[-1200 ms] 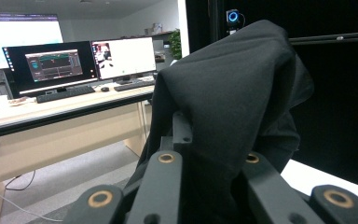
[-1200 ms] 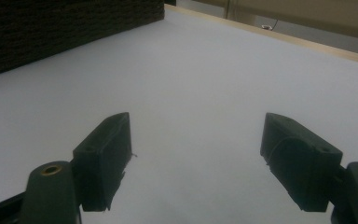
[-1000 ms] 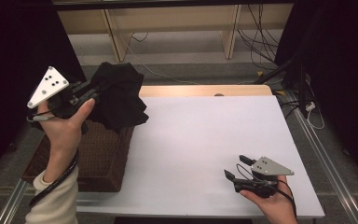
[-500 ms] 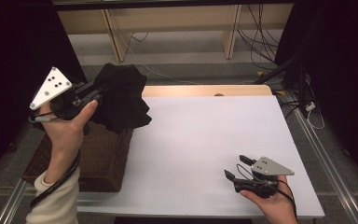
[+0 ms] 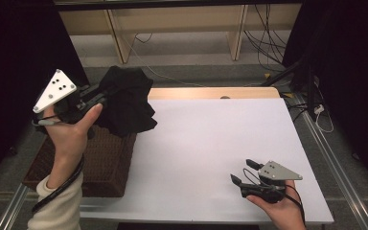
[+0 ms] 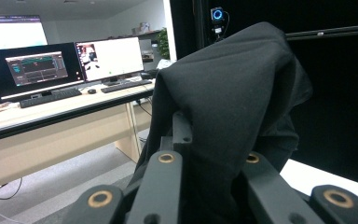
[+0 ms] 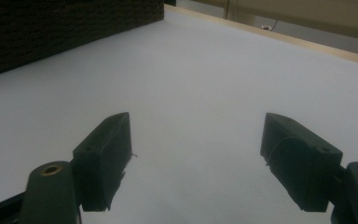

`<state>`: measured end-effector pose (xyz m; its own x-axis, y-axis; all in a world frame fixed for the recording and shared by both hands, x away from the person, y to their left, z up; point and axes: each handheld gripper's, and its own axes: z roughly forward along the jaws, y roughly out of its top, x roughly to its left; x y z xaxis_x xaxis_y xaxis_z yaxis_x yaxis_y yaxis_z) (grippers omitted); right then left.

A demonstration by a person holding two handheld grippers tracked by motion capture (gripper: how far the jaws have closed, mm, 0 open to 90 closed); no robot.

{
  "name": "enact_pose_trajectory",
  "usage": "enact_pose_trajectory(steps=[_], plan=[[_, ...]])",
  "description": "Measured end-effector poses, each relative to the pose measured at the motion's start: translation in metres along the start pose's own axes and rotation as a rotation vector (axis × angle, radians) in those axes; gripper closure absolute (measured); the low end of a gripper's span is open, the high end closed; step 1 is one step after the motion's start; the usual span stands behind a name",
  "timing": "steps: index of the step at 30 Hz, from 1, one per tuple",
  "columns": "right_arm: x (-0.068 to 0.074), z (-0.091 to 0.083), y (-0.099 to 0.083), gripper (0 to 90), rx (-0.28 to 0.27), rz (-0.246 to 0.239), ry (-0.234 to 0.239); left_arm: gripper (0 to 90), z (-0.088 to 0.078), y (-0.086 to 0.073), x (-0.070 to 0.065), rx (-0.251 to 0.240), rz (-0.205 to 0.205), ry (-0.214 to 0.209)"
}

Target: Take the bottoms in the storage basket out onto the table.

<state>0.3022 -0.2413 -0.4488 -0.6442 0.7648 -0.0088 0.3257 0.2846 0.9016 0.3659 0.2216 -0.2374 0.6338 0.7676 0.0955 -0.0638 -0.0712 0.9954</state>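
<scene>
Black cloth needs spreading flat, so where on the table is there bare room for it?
The white table top is bare from the wicker basket across to the right hand-held gripper. Crowded only at the left edge, where the black cloth hangs over the basket.

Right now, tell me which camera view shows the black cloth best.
The high view: the whole black cloth hangs bunched from the left gripper, above the basket. The left gripper view has only its pinched upper part up close. The right gripper view looks across the table.
</scene>
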Motion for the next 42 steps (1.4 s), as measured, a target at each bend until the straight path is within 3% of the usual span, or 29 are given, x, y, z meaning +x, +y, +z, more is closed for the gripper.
enact_pose_trajectory(steps=[42], plan=[[0.0, 0.0, 0.0, 25.4, -0.001, 0.001, 0.001, 84.8, 0.005, 0.004, -0.021, 0.002, 0.019, -0.073]])
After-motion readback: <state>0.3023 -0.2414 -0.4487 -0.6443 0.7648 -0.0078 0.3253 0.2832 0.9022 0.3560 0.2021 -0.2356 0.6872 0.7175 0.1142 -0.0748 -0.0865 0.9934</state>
